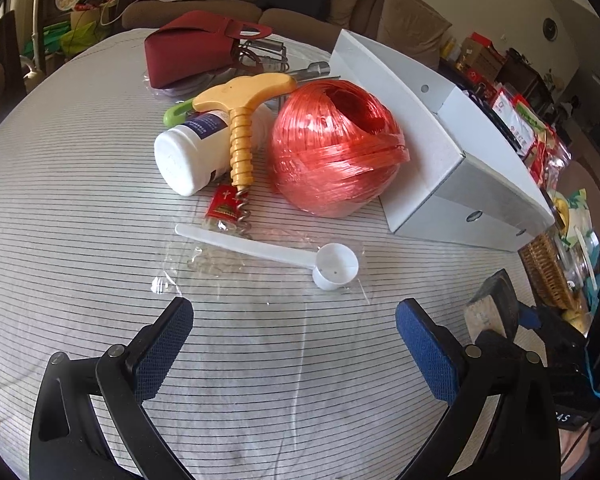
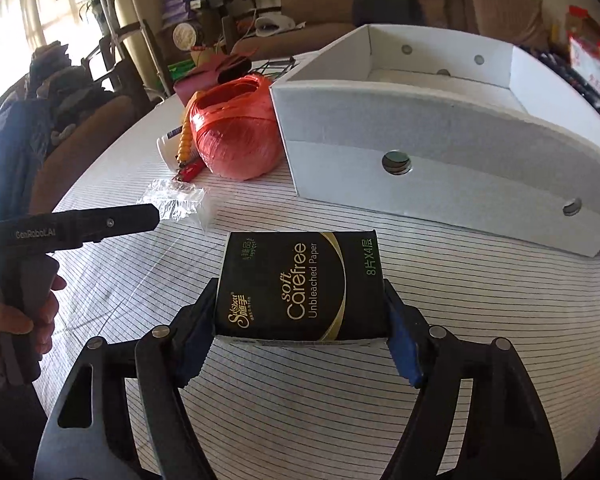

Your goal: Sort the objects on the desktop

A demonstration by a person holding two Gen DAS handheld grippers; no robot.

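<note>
My right gripper (image 2: 302,316) is shut on a black tissue pack (image 2: 300,284) and holds it above the striped tablecloth, in front of the white box (image 2: 440,152). My left gripper (image 1: 294,328) is open and empty, just short of a white plastic scoop (image 1: 300,256) in clear wrap. Beyond the scoop lie a red twine ball (image 1: 334,148), a yellow-handled corkscrew (image 1: 242,136), a white bottle (image 1: 196,156) and a small red packet (image 1: 224,204). The twine ball (image 2: 236,132) also shows in the right wrist view, left of the box.
A dark red pouch (image 1: 192,50) and a metal wire item (image 1: 264,56) lie at the far side of the table. A wicker basket (image 1: 548,276) and packets stand right of the white box (image 1: 440,152). A sofa is behind the table.
</note>
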